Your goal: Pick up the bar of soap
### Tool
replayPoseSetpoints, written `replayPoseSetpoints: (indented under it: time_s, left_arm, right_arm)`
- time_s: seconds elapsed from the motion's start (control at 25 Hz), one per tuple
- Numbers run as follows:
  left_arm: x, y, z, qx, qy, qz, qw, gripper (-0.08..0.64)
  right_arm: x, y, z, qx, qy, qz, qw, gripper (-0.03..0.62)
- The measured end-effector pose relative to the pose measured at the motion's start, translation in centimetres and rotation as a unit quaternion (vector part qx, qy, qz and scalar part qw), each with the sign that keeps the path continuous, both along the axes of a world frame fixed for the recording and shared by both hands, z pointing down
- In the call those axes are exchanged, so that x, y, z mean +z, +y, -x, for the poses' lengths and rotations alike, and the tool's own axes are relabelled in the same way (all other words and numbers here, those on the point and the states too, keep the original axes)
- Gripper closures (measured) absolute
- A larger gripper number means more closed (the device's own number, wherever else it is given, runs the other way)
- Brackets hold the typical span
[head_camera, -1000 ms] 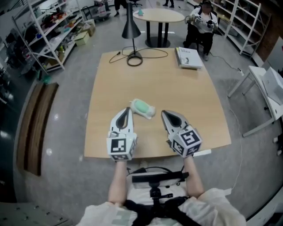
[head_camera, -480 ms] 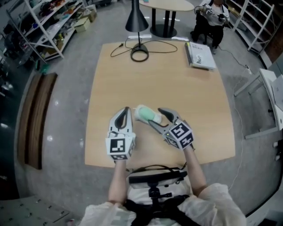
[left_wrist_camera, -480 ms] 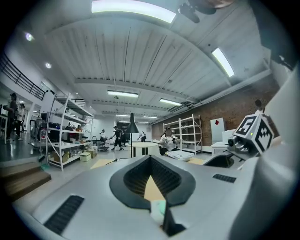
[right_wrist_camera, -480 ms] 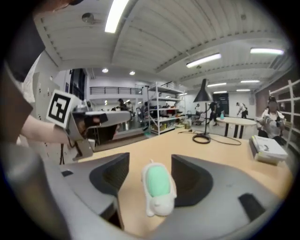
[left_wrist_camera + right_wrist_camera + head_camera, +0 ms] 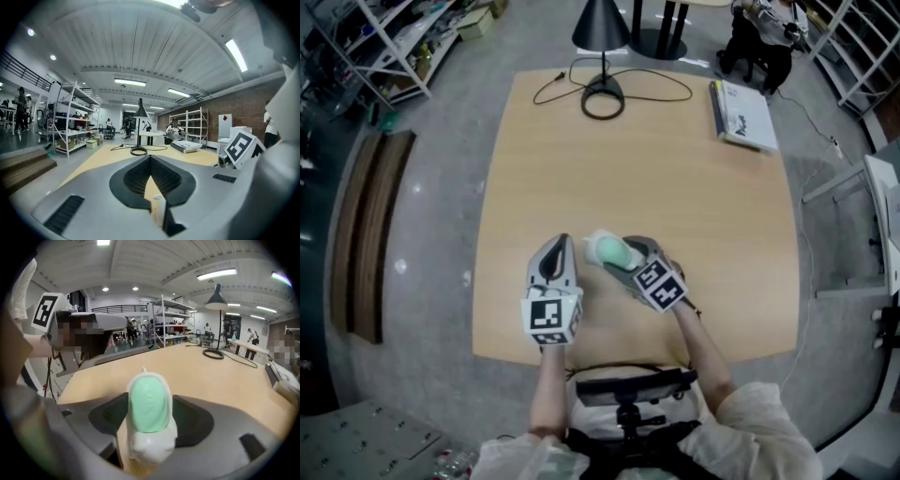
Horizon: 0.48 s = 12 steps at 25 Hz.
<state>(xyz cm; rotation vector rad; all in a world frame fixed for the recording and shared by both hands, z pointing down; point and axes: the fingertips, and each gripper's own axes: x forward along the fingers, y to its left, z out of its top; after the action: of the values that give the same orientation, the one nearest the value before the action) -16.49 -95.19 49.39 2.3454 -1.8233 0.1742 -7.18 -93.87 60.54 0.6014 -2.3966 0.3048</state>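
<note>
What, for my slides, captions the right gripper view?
Right tongs, just opened, straddle the green bar of soap on the table.

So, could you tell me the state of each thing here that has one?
soap: lying on the table, not gripped yet.
right tongs: open, have just been opening, soap between them.
left tongs: shut, empty.
book: closed, lying flat.
lamp: upright; cannot tell if it is lit.

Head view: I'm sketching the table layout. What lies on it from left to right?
Left tool → soap → book. The lamp is left out because it lines up with the soap.
</note>
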Motion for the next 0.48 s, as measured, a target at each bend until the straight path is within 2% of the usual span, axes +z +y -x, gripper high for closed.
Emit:
replayPoseSetpoints:
  time_s: [0.2,0.48]
  left_arm:
    - [1.9,-0.6,0.6,0.001,-0.006,0.014,0.9999,0.555]
    - [3.0,-1.5,1.5,-0.006,0.002,0.024,0.9997,0.555]
  right_arm:
    - [1.3,-0.3,0.3,-0.017,0.0,0.029,0.999,0.313]
    - [1.6,-0.7,0.9,-0.057,0.046,0.043,0.996,0.313]
